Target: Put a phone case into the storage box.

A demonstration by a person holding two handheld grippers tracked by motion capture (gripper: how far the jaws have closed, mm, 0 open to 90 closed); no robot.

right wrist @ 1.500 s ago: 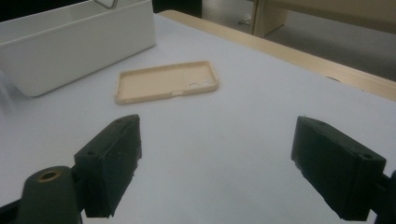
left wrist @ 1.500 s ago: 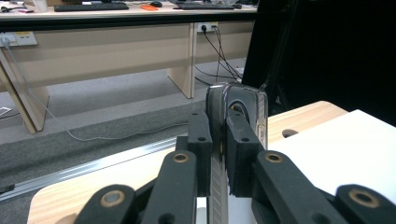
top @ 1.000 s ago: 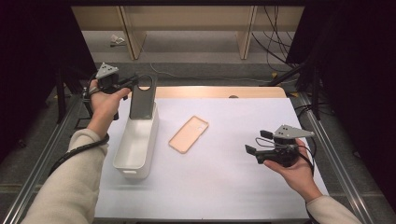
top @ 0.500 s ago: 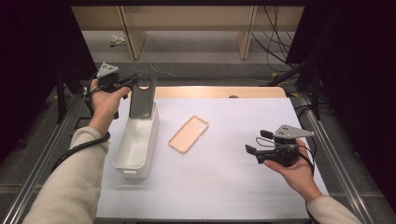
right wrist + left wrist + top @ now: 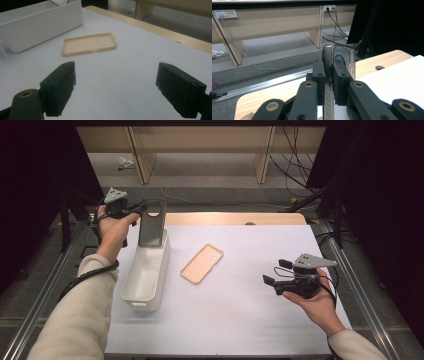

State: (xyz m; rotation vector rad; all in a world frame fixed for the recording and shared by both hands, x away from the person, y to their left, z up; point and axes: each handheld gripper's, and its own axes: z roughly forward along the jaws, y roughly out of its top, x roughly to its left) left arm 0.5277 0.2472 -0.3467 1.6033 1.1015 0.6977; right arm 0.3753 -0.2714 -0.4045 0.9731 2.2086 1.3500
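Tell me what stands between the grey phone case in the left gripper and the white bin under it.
Nothing visible. The left gripper is shut on the grey case, which hangs upright at the far end of the white bin. The bin's inside looks bare. The tan case lies on the table beside the bin, and the right gripper is well off.

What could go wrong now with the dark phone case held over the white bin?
The left tongs pinch only one edge of the dark phone case, so it may swing or slip. Lowered crooked, it might catch the white bin rim. The beige case lies loose nearby.
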